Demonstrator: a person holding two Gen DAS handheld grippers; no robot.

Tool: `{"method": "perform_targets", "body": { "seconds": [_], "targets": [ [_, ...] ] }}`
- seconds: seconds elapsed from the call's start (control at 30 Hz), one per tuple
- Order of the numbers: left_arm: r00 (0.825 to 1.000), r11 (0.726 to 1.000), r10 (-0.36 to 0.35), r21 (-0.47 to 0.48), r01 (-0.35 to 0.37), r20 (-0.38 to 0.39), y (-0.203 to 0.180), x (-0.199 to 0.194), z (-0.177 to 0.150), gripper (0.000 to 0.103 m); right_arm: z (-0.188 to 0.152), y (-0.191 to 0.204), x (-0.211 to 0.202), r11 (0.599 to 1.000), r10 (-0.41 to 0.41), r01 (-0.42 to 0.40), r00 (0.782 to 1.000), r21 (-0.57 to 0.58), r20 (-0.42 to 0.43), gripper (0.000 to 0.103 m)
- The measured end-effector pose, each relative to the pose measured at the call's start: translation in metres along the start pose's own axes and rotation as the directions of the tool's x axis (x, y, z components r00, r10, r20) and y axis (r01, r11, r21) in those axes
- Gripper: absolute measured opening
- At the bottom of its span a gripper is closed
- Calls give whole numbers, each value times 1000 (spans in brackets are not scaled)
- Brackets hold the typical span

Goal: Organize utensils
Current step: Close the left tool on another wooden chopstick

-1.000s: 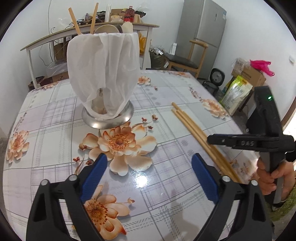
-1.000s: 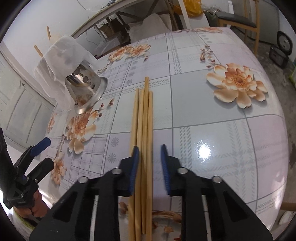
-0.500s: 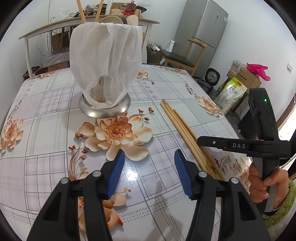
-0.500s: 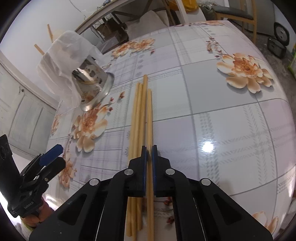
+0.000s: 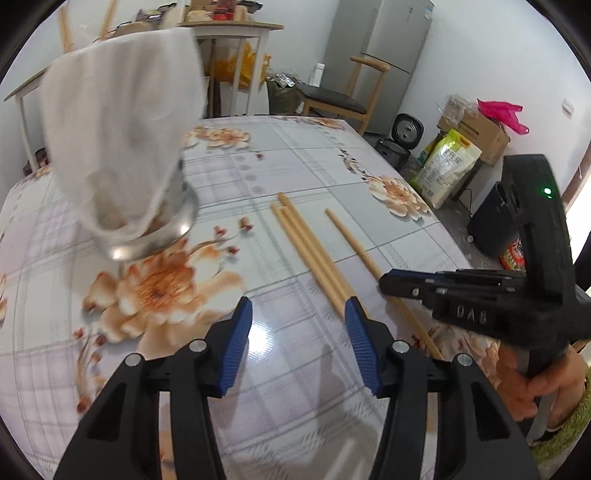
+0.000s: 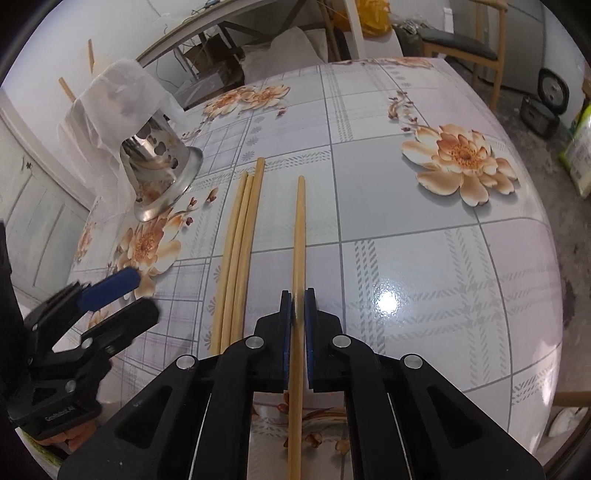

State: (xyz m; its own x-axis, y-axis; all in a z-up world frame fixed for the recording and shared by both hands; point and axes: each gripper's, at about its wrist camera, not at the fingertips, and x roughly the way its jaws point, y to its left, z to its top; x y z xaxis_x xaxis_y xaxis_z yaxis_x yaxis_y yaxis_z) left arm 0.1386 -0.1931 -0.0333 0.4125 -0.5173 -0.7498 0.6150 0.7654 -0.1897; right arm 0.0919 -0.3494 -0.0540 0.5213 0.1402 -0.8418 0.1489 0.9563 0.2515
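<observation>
My right gripper is shut on one wooden chopstick, which points away across the floral table, set apart from the rest. Three more chopsticks lie side by side just left of it. A perforated steel utensil holder, draped in a white plastic bag, stands at the far left with sticks poking out. In the left wrist view my left gripper hovers over the tabletop, its jaws closing with nothing between them. Its right pad is beside the near ends of the three chopsticks. The right gripper holds its chopstick just right of them.
Beyond the table's far edge stand a wooden chair, a grey fridge, a black rice cooker and boxes and bags on the floor. A side table with clutter is behind the holder.
The right gripper shut on one chopstick and drew it to the right, away from the other three. The left gripper narrowed its jaws and moved right, up to the chopsticks.
</observation>
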Motion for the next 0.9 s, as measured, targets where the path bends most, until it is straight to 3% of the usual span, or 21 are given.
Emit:
{"method": "perform_targets", "body": {
  "seconds": [0.5, 0.9],
  "targets": [
    [996, 996, 81, 26, -80, -38, -13, 42, 13, 46, -3, -8, -3, 998, 51, -52, 999, 38, 19, 5],
    [984, 984, 176, 36, -175, -26, -5, 47, 12, 44, -4, -9, -4, 998, 47, -47, 999, 32, 21, 5]
  ]
}}
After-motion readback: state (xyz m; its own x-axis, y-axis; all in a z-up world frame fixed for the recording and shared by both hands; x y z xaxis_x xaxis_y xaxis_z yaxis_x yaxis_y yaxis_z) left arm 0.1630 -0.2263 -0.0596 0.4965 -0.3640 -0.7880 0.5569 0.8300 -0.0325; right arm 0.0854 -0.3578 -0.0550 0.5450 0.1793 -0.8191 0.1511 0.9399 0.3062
